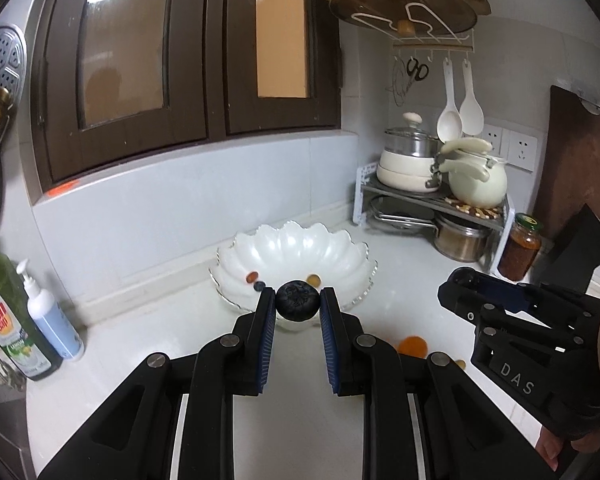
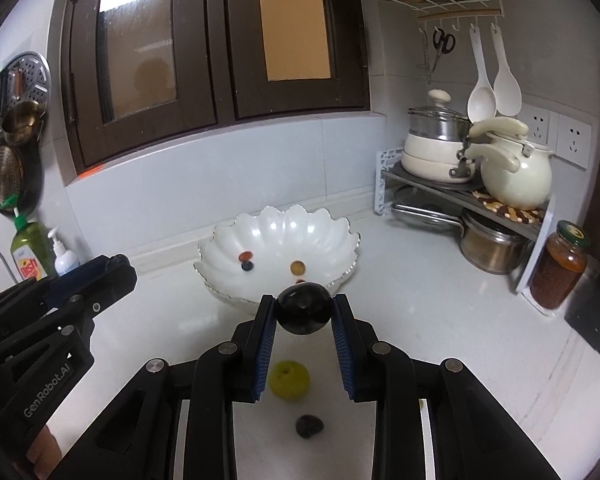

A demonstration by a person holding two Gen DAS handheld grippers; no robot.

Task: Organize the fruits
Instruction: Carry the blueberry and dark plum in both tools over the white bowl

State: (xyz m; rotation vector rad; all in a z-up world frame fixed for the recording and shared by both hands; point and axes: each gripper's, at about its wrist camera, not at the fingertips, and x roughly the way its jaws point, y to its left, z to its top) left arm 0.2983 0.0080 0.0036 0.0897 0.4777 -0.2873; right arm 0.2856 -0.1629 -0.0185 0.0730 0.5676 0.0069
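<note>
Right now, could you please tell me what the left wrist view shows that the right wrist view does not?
Only the left wrist view shows the left gripper shut on a dark blueberry, plus an orange fruit on the counter. Only the right wrist view shows the right gripper shut on a dark plum, with a green fruit and a small dark fruit below. Both show the white scalloped bowl holding a few small fruits.

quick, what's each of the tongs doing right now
Left tongs: closed on a dark blueberry.
Right tongs: closed on a dark round fruit, maybe a plum.
</note>
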